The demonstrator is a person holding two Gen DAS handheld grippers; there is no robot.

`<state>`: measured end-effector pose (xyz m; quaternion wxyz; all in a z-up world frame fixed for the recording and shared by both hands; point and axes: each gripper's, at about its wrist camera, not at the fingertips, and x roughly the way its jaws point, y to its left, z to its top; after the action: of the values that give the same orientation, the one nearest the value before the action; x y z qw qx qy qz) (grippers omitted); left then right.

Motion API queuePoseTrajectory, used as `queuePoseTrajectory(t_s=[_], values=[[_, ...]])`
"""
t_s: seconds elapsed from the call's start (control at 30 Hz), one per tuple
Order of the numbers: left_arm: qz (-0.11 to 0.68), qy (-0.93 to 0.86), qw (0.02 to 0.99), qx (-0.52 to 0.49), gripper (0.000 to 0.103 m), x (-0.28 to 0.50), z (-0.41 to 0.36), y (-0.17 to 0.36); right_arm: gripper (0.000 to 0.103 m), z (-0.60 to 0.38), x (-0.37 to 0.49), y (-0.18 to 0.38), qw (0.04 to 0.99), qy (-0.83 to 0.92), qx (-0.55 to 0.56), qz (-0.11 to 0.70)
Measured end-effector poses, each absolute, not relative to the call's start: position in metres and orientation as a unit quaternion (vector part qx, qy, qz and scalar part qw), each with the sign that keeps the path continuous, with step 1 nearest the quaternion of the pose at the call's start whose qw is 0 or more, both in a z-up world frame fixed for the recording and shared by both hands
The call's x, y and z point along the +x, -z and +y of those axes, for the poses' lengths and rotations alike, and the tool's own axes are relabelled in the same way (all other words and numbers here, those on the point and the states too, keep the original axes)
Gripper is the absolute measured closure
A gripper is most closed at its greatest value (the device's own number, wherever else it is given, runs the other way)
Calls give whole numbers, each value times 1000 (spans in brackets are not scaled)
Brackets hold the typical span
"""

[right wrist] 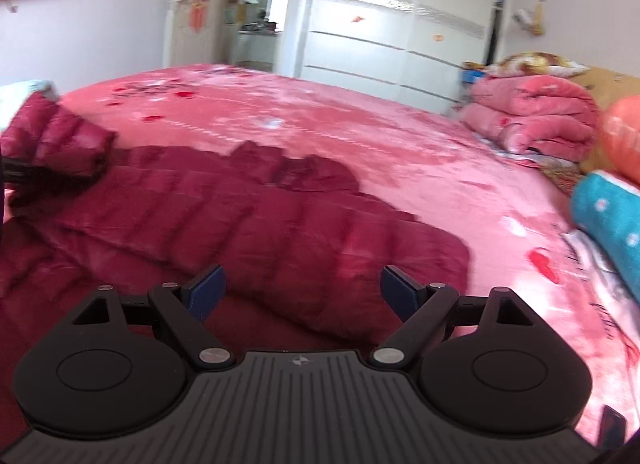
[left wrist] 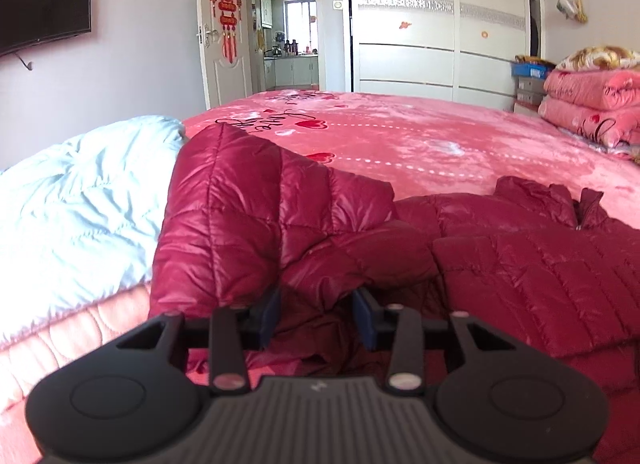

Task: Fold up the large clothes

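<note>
A dark red quilted puffer jacket [left wrist: 520,264] lies spread on the pink bed cover [left wrist: 400,136]. Its left part [left wrist: 240,204] is lifted and folded over toward the middle. My left gripper [left wrist: 318,314] is low at the jacket's near edge, open, with a fold of red fabric in the gap and the blue pads [left wrist: 270,314] not visibly pressing it. In the right wrist view the jacket [right wrist: 240,216] stretches across the bed, blurred. My right gripper [right wrist: 300,290] hovers over its near right end, wide open with nothing held.
A light blue quilt [left wrist: 80,204] lies left of the jacket. Folded pink blankets [left wrist: 588,104] are stacked at the bed's far right, with a teal pillow [right wrist: 608,216] nearer. A white wardrobe [left wrist: 440,24] and an open door stand behind the bed.
</note>
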<state>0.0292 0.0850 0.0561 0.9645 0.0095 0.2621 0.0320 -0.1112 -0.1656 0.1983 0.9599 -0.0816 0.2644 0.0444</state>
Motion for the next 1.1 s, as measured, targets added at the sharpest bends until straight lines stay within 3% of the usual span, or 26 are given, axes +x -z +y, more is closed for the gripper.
queuePoseTrajectory(t_s=[0.27, 0.5, 0.67, 0.8, 0.97, 1.03, 1.1], values=[[257, 9, 966, -34, 58, 24, 99, -67, 0, -96, -61, -170, 944, -135, -123, 274], [256, 27, 966, -34, 54, 19, 97, -70, 10, -61, -35, -151, 933, -150, -172, 278], [250, 20, 967, -45, 53, 16, 104, -72, 10, -45, -43, -151, 928, -176, -191, 268], [245, 24, 968, -41, 46, 15, 104, -72, 12, -39, -39, -148, 921, -173, -219, 270], [245, 29, 968, -46, 38, 16, 101, -71, 42, -36, -34, -145, 925, -159, -222, 265], [245, 27, 968, -50, 37, 15, 101, -71, 66, -36, -33, -146, 927, -153, -218, 263], [246, 23, 967, -56, 35, 15, 101, -71, 81, -38, -32, -149, 931, -145, -207, 262]])
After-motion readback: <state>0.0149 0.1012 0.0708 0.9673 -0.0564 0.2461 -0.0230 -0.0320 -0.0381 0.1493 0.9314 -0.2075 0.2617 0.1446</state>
